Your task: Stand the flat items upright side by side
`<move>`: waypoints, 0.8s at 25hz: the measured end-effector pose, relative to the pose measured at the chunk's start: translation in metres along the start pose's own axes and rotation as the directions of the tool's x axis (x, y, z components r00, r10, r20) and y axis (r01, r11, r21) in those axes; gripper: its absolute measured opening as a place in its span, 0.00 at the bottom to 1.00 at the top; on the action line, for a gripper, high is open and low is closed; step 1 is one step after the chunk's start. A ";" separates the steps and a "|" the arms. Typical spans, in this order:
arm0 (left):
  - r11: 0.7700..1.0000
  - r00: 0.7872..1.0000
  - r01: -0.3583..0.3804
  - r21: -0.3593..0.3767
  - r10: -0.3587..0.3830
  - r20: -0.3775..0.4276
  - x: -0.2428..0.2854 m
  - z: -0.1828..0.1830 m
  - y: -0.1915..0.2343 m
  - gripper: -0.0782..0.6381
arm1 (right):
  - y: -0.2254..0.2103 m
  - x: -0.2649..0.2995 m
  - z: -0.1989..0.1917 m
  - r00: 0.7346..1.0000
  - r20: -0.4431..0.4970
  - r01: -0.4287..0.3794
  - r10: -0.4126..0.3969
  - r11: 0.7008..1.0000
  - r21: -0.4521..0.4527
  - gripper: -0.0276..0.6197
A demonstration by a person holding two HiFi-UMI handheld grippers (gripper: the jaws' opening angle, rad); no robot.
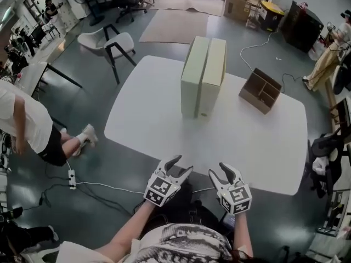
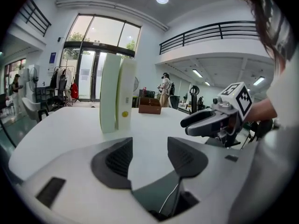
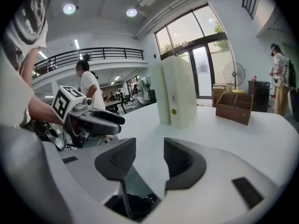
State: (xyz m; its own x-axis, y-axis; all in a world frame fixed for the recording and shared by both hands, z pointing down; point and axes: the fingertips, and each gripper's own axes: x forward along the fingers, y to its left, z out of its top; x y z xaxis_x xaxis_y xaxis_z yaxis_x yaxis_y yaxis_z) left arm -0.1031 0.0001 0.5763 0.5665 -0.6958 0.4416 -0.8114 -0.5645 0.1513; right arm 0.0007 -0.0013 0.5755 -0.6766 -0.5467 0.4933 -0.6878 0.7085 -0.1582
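Well, this looks basically done. Two pale green flat boxes stand on end in the upper middle of the head view: left box [image 1: 193, 75] and right box [image 1: 215, 70]. Their broad faces touch and their short ends rest on the white table [image 1: 159, 119]. Both are upright with no visible lean, near ends lined up. The left gripper view has the pair in its upper left, the right gripper view in its upper middle. Same story from both: vertical, pressed together, nothing propping them.

Left gripper [image 1: 181, 166] and right gripper [image 1: 219, 170] sit at the bottom centre of the head view, at or just past the near table edge, well apart from the boxes. Each gripper's own view shows the jaws spread with nothing between the pads, so both carry nothing.

A brown wooden tray [image 1: 260, 90] with dividers sits right of the boxes, apart from them. I can't see anything flat in it, and no other flat item is lying on the table.

My read: the standing step is finished and the hands are clear. Nothing is left but maybe a check that the pair holds by itself.
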 end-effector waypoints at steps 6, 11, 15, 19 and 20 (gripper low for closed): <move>1.000 0.996 0.011 -0.027 -0.009 0.084 -0.041 0.007 -0.059 0.35 | 0.036 -0.048 -0.002 0.996 0.066 -0.054 0.057 0.998 -0.042 0.26; 1.000 0.992 0.017 0.015 -0.018 0.125 -0.063 0.016 -0.097 0.24 | 0.057 -0.074 -0.003 0.993 0.095 -0.069 0.076 0.995 -0.074 0.15; 0.999 0.989 0.025 0.031 -0.029 0.143 -0.076 0.020 -0.117 0.18 | 0.070 -0.087 -0.002 0.989 0.122 -0.068 0.080 0.993 -0.095 0.06; 0.998 0.990 0.039 0.043 -0.044 0.135 -0.085 0.018 -0.128 0.15 | 0.079 -0.094 0.002 0.987 0.139 -0.072 0.086 0.992 -0.103 0.03; 0.998 0.990 0.042 0.045 -0.048 0.131 -0.086 0.017 -0.130 0.14 | 0.081 -0.095 0.003 0.986 0.141 -0.073 0.087 0.992 -0.105 0.03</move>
State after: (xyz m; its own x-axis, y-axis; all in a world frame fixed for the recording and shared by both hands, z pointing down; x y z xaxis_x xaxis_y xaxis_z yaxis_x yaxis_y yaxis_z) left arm -0.0441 0.1258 0.5031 0.6185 -0.7202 0.3143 -0.7795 -0.6127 0.1301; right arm 0.0090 0.1068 0.5133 -0.7641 -0.5403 0.3526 -0.6056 0.7890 -0.1033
